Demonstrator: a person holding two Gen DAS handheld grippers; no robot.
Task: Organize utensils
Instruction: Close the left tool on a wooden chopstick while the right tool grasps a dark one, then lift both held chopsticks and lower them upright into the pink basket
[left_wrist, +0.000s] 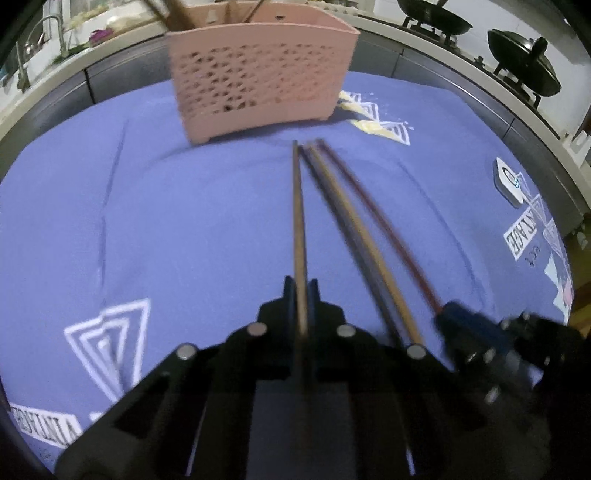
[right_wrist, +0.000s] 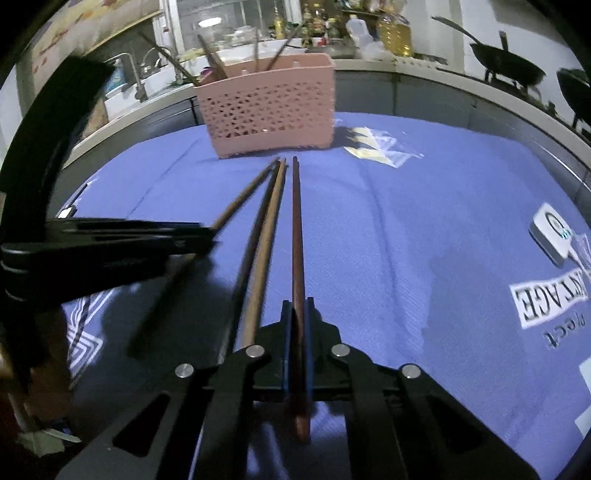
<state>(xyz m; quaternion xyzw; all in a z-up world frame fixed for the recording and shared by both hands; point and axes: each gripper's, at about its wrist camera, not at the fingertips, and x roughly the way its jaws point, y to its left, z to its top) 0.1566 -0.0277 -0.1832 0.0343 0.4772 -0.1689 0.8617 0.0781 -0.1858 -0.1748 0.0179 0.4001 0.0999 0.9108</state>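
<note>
A pink perforated utensil basket (left_wrist: 258, 85) (right_wrist: 269, 110) stands at the far side of the blue cloth, with several sticks rising out of it. My left gripper (left_wrist: 301, 288) is shut on a brown chopstick (left_wrist: 298, 206) whose tip points at the basket. To its right lie a dark chopstick (left_wrist: 332, 206) and a tan chopstick (left_wrist: 354, 229) on the cloth. My right gripper (right_wrist: 298, 308) is shut on a reddish chopstick (right_wrist: 296, 229), seen too as the red chopstick (left_wrist: 376, 221). In the right wrist view the left gripper (right_wrist: 210, 236) reaches in from the left.
The blue printed cloth (left_wrist: 147, 203) covers the table. A small white device (left_wrist: 511, 181) (right_wrist: 552, 230) lies on it at the right. Behind runs a counter with a sink tap (left_wrist: 55, 29) on the left and dark woks (left_wrist: 436, 18) on the right.
</note>
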